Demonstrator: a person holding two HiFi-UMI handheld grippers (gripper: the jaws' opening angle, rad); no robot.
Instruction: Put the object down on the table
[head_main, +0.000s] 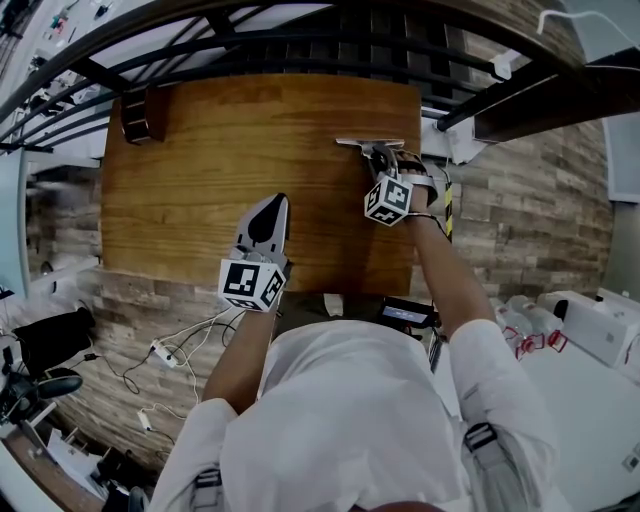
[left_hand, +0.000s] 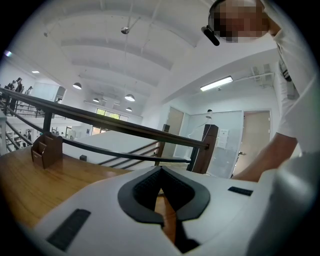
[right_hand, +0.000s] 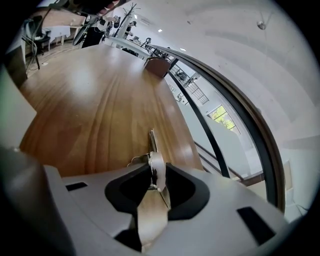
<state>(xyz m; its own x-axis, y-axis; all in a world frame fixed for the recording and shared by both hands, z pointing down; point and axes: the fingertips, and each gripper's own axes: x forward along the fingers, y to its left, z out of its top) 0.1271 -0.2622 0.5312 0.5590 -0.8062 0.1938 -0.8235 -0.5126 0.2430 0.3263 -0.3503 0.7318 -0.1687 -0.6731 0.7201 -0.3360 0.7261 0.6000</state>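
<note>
The person's right arm (head_main: 450, 290) reaches straight out along the right edge of the wooden table (head_main: 200, 170), bare from the white sleeve down. It carries the right gripper (head_main: 380, 152) to the table's far right corner. There the jaws are pressed together on a thin flat metal piece (right_hand: 151, 142), held on edge between the dark pads. Its tip sticks out past the right gripper (right_hand: 155, 170) and hangs low over the wood; whether it touches the table cannot be told. The left arm (head_main: 240, 350) is bent at the elbow and holds the left gripper (head_main: 275, 203) above the table's near edge, pointing away from the body. Its jaws meet at the tips with nothing between them (left_hand: 161, 172). A small brown wooden box (head_main: 135, 113) stands at the table's far left corner
</note>
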